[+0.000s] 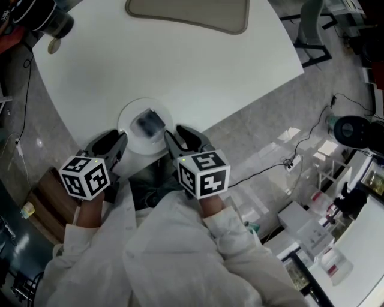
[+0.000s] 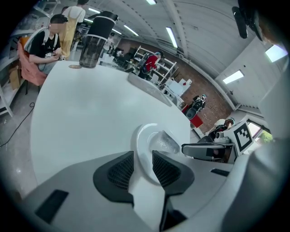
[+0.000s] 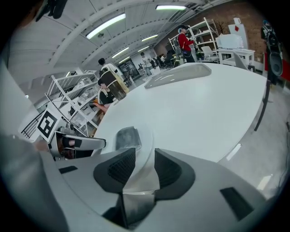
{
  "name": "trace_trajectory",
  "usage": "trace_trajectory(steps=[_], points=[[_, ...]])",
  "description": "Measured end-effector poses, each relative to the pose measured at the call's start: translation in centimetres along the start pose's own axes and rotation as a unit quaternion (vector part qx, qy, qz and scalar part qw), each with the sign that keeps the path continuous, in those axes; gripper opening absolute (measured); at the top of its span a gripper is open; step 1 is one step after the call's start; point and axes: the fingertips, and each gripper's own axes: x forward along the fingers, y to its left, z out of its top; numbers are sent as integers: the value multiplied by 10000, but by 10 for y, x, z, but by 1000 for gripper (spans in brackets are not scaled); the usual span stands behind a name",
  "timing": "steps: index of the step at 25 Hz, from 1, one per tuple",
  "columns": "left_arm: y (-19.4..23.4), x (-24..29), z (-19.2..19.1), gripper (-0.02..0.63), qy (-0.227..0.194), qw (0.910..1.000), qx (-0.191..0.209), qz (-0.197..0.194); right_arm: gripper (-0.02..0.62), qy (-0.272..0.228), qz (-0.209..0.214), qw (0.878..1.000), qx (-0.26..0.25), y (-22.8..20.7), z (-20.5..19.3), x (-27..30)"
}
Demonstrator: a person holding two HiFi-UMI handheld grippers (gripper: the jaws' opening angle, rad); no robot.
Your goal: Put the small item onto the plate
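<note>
While you held both grippers at the counter's (image 1: 180,66) near edge, the small item (image 1: 148,123) lay on the plate (image 1: 127,123), a little toward your right gripper's side of its middle. From above, the grey, translucent piece looked nearly as broad as long and sat cornerwise. Its long axis and which way it pointed could not be told.

Your left gripper (image 1: 114,143) stood at the plate's left, your right gripper (image 1: 182,139) at its right, both aimed inward. Each had its jaws wide apart and gripped nothing. In each gripper view the plate's rim showed in the gap between the jaws, with the item just beyond.

The plate sat right at the near edge, close to your lap. To your right the counter's edge slanted away over the floor (image 1: 270,138). Beyond the plate you had broad bare counter. A grey tray (image 1: 189,13) lay at the far side, and a dark jug (image 1: 54,21) stood at the far left, both well apart from the plate.
</note>
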Motion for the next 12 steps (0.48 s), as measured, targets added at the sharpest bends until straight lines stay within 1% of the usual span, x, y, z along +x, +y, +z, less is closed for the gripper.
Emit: trace_trajectory(steps=[3,12], points=[[-1,0,0,112,3,10000,-73,12,120,104,25,9999,-34,1,-4,0],[-3,0,0,112,72,9999,-107,-63,120,241,304,9991,192,4,-4,2]])
